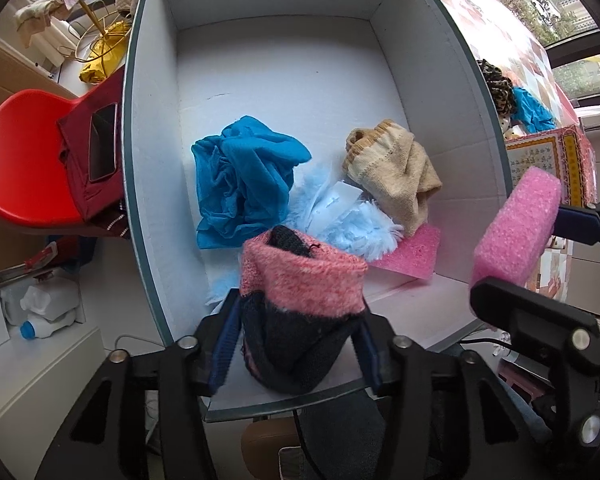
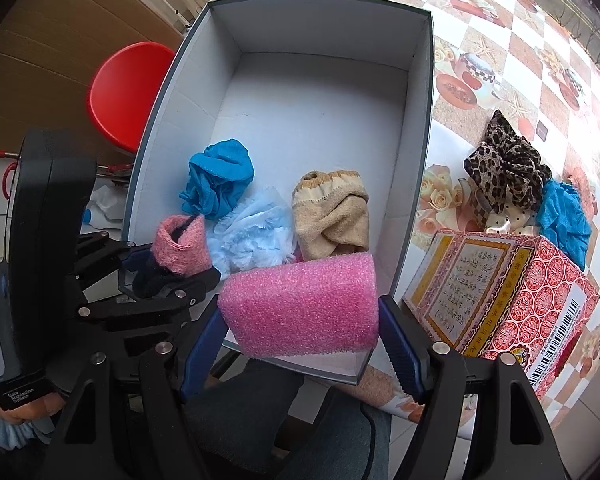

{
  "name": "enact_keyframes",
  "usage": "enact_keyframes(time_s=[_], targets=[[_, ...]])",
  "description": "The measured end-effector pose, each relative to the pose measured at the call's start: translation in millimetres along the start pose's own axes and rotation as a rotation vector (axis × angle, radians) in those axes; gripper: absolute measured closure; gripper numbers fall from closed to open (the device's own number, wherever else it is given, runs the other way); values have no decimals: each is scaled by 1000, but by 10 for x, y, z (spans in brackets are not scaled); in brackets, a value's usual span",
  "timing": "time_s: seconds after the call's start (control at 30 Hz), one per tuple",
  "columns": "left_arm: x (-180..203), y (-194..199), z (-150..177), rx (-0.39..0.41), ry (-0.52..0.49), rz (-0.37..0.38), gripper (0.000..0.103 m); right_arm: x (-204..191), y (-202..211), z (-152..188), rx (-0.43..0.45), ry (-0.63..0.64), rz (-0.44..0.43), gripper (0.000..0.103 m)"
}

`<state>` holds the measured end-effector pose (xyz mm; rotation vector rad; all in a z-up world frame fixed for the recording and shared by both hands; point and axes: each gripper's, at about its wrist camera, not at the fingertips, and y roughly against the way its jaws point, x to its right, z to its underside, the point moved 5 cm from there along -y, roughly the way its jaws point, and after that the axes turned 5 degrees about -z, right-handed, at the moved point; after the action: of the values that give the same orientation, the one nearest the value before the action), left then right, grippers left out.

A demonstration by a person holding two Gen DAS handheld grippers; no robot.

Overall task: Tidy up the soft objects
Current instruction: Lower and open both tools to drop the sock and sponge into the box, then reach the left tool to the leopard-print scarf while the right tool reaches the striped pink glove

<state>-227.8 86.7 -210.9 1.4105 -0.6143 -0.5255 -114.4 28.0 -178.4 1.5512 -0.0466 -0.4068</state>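
Over the near end of the white box, both grippers pointed down. The left gripper had a rolled sock between its blue pads: a fuzzy pink cuff with a dark navy foot, bunched into a stubby roll whose open mouth faced away from the camera. Its jaws stood about halfway apart; the pads lay close against the sock's sides, but I could not tell if they pressed it. The right gripper held a pink foam block, its jaws spread wide with a pad on each end, the block looking coarse and bubbly, one long edge rounded.

In the box lay a crumpled blue cloth, a pale blue fluffy piece just beside it, a tan knitted sock touching the fluff, and a flat pink foam sheet partly under the two.

Outside the box, on the patterned tablecloth, sat a leopard scarf, another blue cloth and a red printed carton.
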Motion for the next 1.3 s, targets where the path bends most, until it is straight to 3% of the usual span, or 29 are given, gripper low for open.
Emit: enact_keyframes(time_s=[0.2,0.3,0.53,1.1,1.3], targets=[[2,-17,-22,-30,1,30,30,35,13,-28,10,-6,6,23],[34,-15,-32,-28,-8,33,19,80,53,-40,28,-24,6,2],[142,1,-35,-39,-20,23,1,68,107,-39,58,-10,3,0],[248,290,-364,21,3,-5,1,65,438,-59,145,18,37,0],[306,379,-466,31,32,40,1,190,674,-71,189,4,47,0]])
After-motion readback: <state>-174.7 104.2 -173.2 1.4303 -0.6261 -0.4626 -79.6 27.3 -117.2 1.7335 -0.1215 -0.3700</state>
